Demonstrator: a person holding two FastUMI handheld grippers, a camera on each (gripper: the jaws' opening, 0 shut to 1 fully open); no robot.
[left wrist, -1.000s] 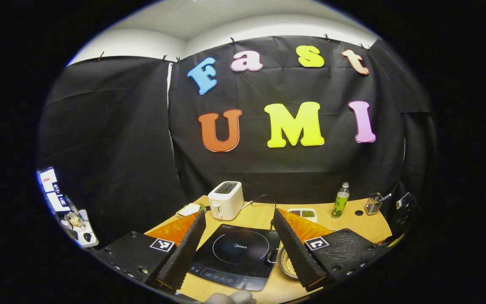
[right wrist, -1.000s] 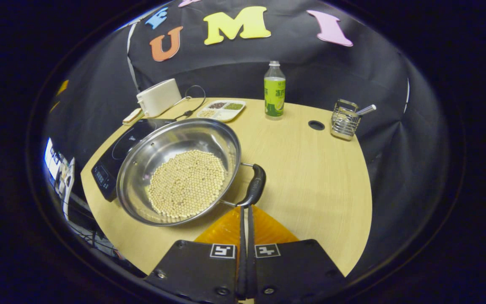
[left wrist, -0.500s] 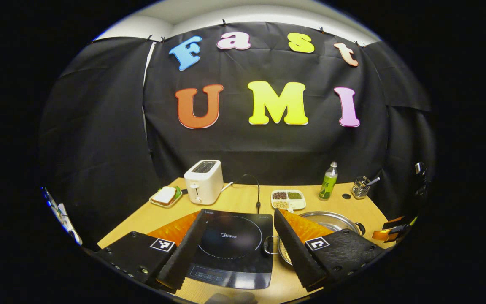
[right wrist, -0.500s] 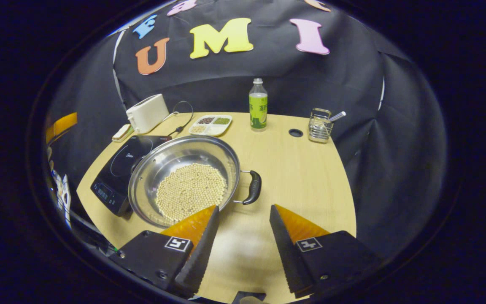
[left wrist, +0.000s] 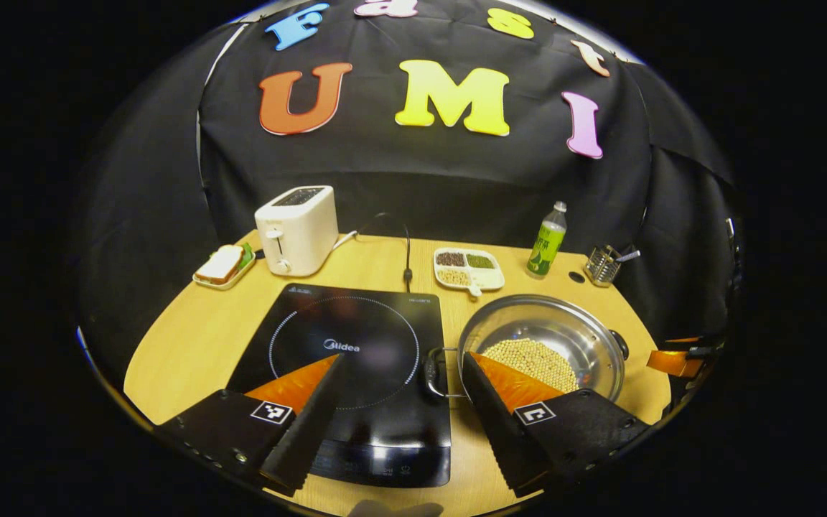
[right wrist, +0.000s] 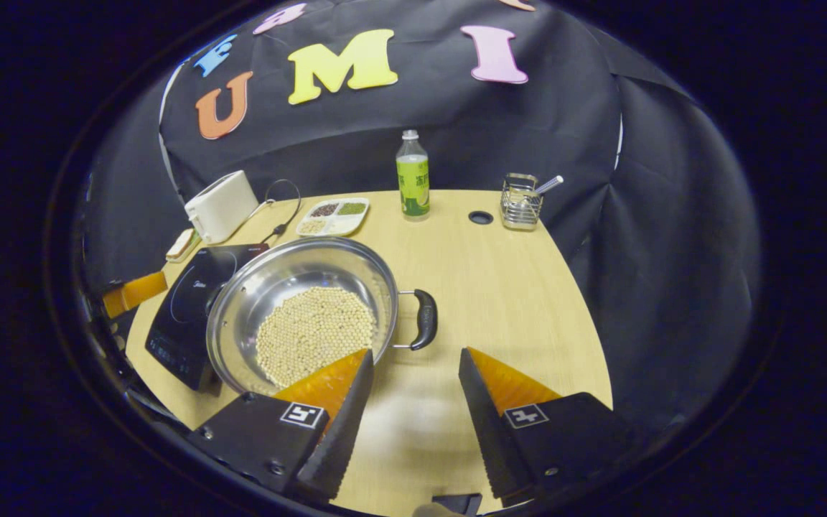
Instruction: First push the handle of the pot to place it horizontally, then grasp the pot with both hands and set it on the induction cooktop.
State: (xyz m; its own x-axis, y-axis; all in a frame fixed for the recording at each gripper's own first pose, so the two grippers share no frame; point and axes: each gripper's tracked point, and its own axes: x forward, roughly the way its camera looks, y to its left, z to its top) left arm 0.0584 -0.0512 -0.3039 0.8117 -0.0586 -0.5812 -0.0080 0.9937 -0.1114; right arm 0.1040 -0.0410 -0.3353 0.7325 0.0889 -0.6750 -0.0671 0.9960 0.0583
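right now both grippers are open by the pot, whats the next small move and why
Probably ease each open gripper forward onto its own handle: the left gripper faces the pot's near handle, the right gripper the black handle. Neither touches yet, and the pot sits beside the induction cooktop.

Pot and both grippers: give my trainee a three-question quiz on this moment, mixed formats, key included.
1. True or false: the pot already sits on the induction cooktop.
2. The right gripper is: A) open, B) shut on a pot handle, C) shut on nothing.
3. Fill in: the pot holds pale round ____.

Key: 1 false, it stands on the table beside the cooktop. 2 A; the left gripper is open too. 3 beans.
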